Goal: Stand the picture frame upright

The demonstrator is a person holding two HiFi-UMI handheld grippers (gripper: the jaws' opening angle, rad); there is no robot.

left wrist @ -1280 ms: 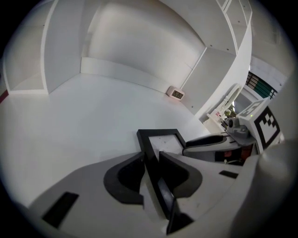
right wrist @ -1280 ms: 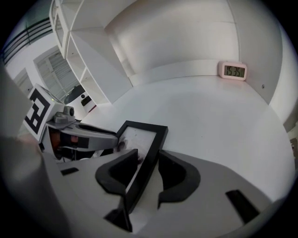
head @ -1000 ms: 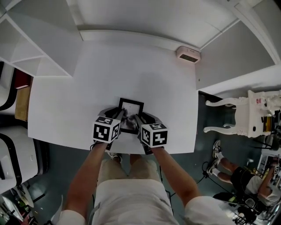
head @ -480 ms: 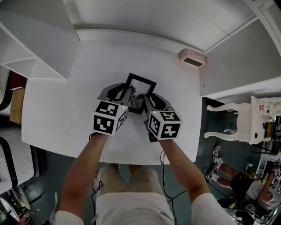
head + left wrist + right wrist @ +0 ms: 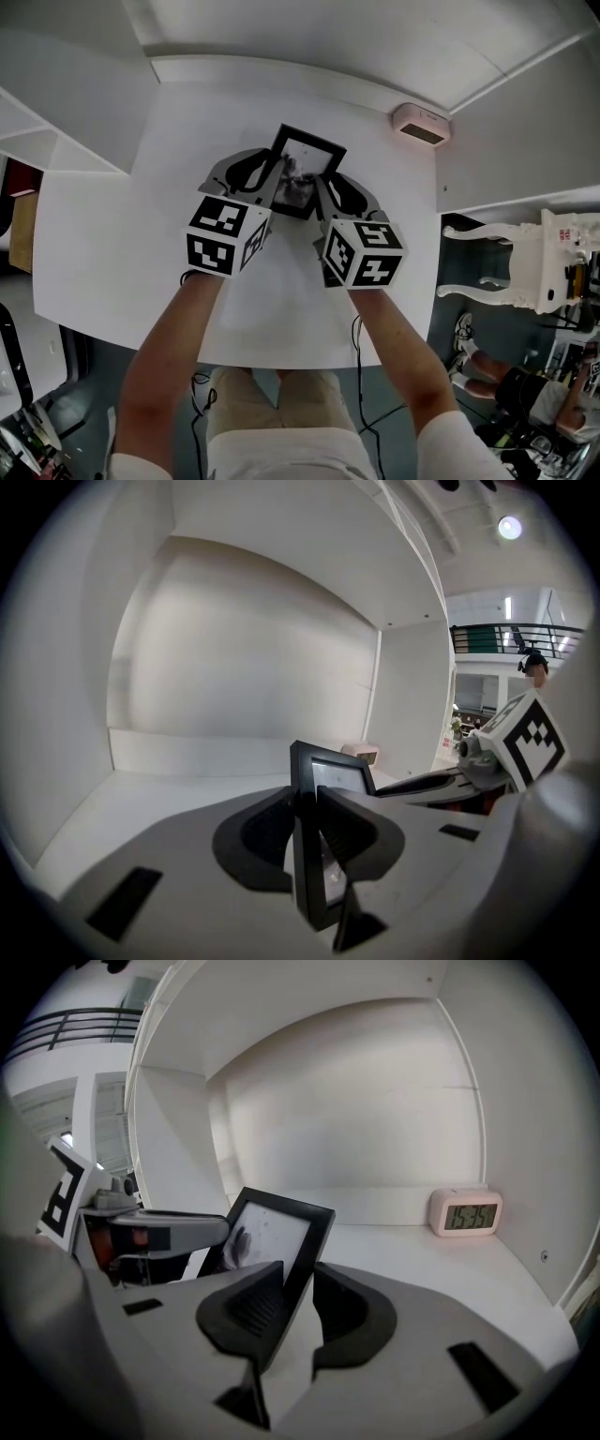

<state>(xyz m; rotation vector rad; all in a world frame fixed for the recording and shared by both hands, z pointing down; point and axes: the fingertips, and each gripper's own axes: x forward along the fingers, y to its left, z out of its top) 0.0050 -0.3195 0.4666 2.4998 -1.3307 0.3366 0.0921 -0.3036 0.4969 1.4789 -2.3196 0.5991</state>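
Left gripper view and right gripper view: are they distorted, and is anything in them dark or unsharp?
Left gripper view: strong fisheye bending, black corners, the picture frame dim and shadowed. Right gripper view: the same bending, yet the picture frame and the alarm clock are sharp. Head view: evenly lit, walls curved.

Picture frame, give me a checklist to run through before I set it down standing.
1. Left gripper fingers clamp the picture frame's left edge: ok.
2. Right gripper fingers, which have just been closing, clamp its right edge: ok.
3. Frame standing on its own: not ok. Both grippers hold it, and it is tilted.
4. Bottom edge resting on the table: cannot tell.
5. Rear stand folded out: cannot tell, the back is hidden.
6. Clock well apart from the frame: ok.
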